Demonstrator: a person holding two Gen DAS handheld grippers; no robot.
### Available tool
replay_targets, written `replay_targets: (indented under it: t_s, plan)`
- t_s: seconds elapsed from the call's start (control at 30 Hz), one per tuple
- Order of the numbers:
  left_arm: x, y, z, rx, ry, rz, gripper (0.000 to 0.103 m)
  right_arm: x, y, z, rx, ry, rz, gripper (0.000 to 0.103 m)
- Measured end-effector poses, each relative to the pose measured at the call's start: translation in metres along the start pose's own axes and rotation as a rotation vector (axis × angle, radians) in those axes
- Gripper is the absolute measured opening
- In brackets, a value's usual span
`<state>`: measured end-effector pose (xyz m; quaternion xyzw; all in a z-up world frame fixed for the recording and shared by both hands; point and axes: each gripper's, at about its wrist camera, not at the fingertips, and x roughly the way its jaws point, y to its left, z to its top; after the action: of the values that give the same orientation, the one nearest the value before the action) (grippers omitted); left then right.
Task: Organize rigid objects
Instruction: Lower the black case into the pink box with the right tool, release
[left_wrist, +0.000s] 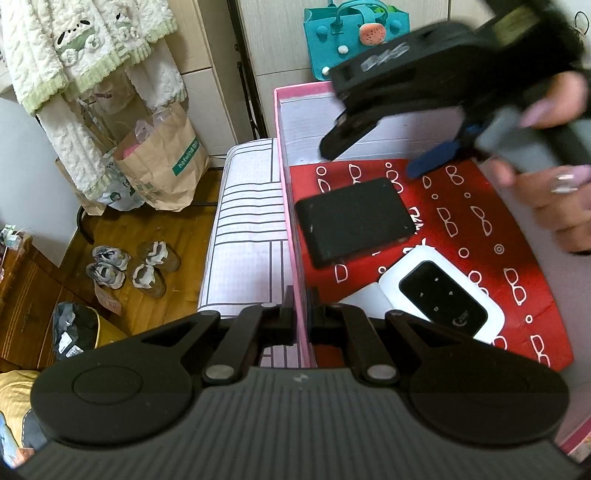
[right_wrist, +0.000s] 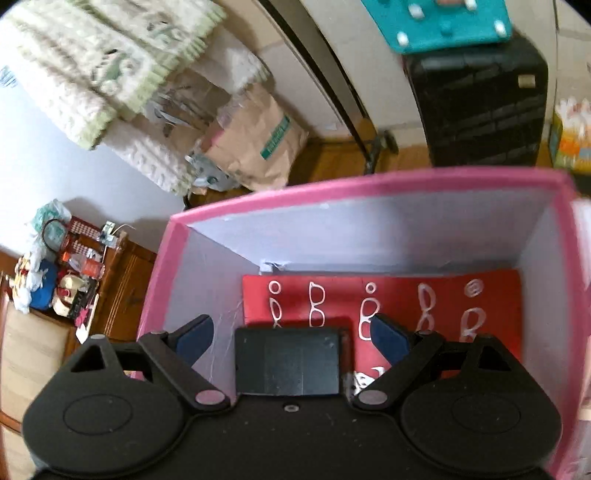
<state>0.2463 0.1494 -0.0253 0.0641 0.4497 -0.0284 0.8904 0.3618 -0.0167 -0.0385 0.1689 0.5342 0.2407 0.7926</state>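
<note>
Left wrist view shows a pink box (left_wrist: 284, 192) with 2 things already lying on the red patterned sheet (left_wrist: 480, 229) at its bottom: a black case (left_wrist: 354, 221) at centre frame and a white pocket router (left_wrist: 439, 295) below and right of it. By the look of it, the sorting is partly done; whether more items wait outside the box cannot be told.

The left gripper (left_wrist: 303, 314), at lower centre, has its fingers clamped together on the box's pink wall, steadying it. The right gripper (right_wrist: 291, 332), seen in the right wrist view, hangs inside the box with its blue pads (right_wrist: 388, 336) wide apart and nothing between them, the black case just beneath.

The box sits on a white lined cover (left_wrist: 247, 236). At left are wooden floor, 2 pairs of shoes (left_wrist: 129, 266), a paper bag (left_wrist: 166, 158) and a teal bag (left_wrist: 354, 33) at the top.
</note>
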Motion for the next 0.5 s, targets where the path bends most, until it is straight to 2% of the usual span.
replay_targets:
  t_s: [0.17,0.27,0.33,0.5]
  plan:
    - [-0.001,0.001,-0.002,0.005,-0.009,0.0,0.005,-0.064,0.014,-0.02,-0.166,-0.083,0.031,0.094]
    - [-0.001,-0.001,-0.002,0.011,-0.01,0.001,0.005,-0.104,0.009,-0.035,-0.228,-0.144,0.02,0.094]
    - [-0.002,-0.002,-0.002,0.016,-0.01,0.002,0.005,-0.127,-0.003,-0.044,-0.238,-0.189,-0.007,0.094]
    - [-0.004,-0.005,-0.002,0.033,-0.029,0.027,0.005,-0.166,-0.056,-0.059,-0.161,-0.306,-0.081,0.095]
